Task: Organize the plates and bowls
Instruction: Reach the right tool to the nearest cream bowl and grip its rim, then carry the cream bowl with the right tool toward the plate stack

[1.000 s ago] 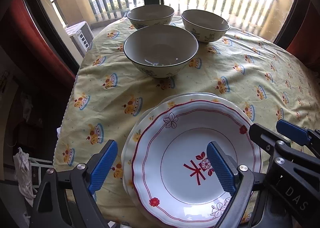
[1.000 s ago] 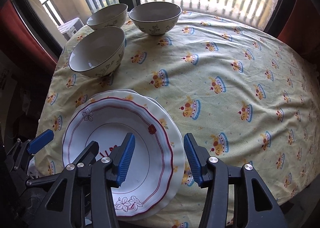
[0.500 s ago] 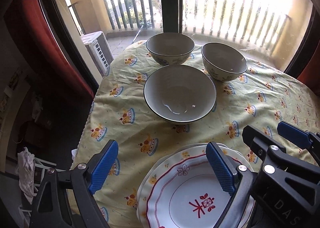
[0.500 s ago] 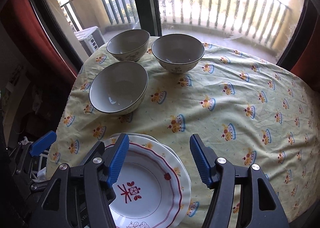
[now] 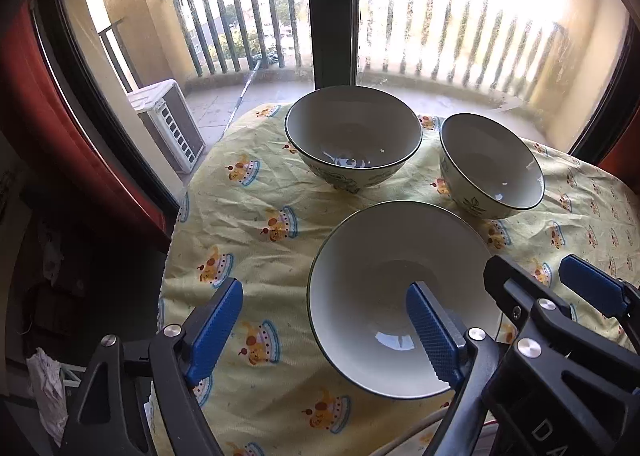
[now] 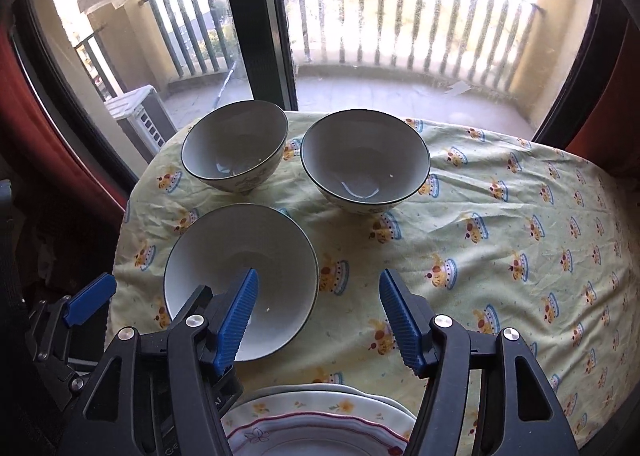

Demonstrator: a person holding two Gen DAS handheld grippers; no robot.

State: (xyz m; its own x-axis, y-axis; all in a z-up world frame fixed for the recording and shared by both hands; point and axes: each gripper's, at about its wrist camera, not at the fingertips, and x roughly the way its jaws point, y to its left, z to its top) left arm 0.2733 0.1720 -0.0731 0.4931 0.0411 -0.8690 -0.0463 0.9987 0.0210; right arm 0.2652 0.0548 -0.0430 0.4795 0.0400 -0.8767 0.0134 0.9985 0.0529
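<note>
Three cream bowls with dark rims stand on the yellow tablecloth: a near bowl [image 5: 384, 280] [image 6: 224, 252], a far left bowl [image 5: 354, 135] [image 6: 236, 151] and a far right bowl [image 5: 494, 167] [image 6: 364, 163]. My left gripper [image 5: 324, 330] straddles the near bowl's left rim; its jaws are closing, with neither pad touching the bowl. My right gripper [image 6: 320, 320] stands open over the same bowl's right rim, its left finger above the inside. A stack of white plates [image 6: 320, 412] with red trim lies just under the right gripper.
The round table's cloth [image 6: 500, 240] drops off at the left edge [image 5: 172, 256], close to the bowls. A glass door, red curtains and a balcony railing stand behind the table. The cloth to the right of the bowls carries nothing.
Both grippers have moved forward from above the plates to the near bowl. The plates have slid to the bottom of the views. The left jaws narrowed a little; the right jaws widened.
</note>
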